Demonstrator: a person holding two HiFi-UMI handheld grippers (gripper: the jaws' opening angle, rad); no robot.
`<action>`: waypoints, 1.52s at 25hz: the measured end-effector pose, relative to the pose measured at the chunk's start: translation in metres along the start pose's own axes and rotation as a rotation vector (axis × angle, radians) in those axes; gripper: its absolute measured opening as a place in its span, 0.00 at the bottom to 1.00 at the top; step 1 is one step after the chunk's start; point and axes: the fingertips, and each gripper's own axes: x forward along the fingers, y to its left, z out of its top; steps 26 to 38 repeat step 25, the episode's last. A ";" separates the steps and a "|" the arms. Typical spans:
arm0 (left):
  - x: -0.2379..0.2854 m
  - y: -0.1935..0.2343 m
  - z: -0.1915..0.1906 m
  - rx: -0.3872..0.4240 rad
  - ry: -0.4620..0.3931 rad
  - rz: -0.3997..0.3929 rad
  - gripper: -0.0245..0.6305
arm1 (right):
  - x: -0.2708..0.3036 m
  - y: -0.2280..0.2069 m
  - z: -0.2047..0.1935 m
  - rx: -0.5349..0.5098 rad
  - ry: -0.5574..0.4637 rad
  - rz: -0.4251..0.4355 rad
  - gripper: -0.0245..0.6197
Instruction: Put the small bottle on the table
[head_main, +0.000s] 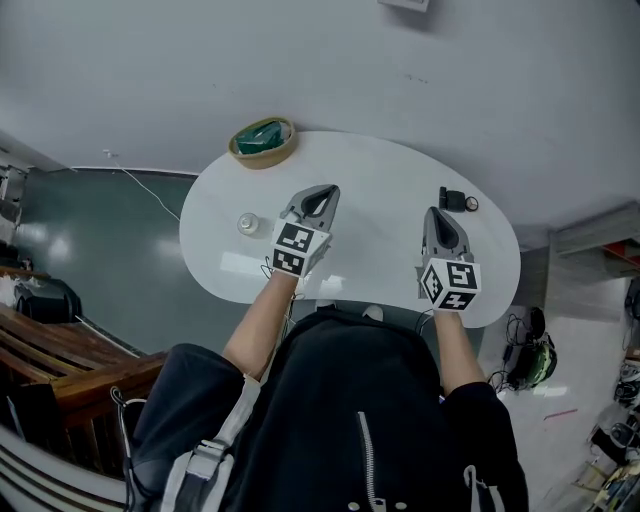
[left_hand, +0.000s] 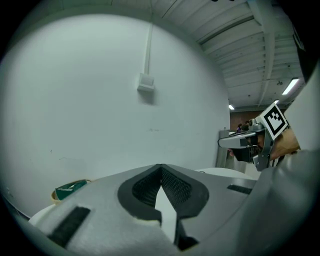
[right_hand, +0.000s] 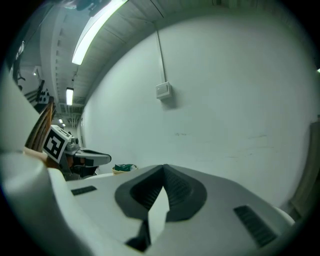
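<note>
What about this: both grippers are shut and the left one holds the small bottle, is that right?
Not quite. The left gripper is shut but empty, as the left gripper view shows; the small bottle stands on the table beside it.

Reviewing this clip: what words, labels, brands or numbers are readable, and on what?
No readable text.
Cubes on left gripper and right gripper: square patterns, no words.
The small bottle: label, if any, too small.
The green item in the basket: too blurred.
</note>
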 end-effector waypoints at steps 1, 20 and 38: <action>0.001 -0.001 0.002 0.003 -0.005 -0.004 0.04 | 0.000 0.000 0.002 -0.004 -0.005 -0.002 0.04; 0.001 -0.003 -0.001 -0.009 -0.003 -0.030 0.04 | 0.000 0.002 0.004 -0.010 -0.007 -0.001 0.04; 0.000 -0.002 -0.004 -0.014 0.002 -0.031 0.04 | 0.001 0.005 0.002 -0.010 0.003 0.006 0.04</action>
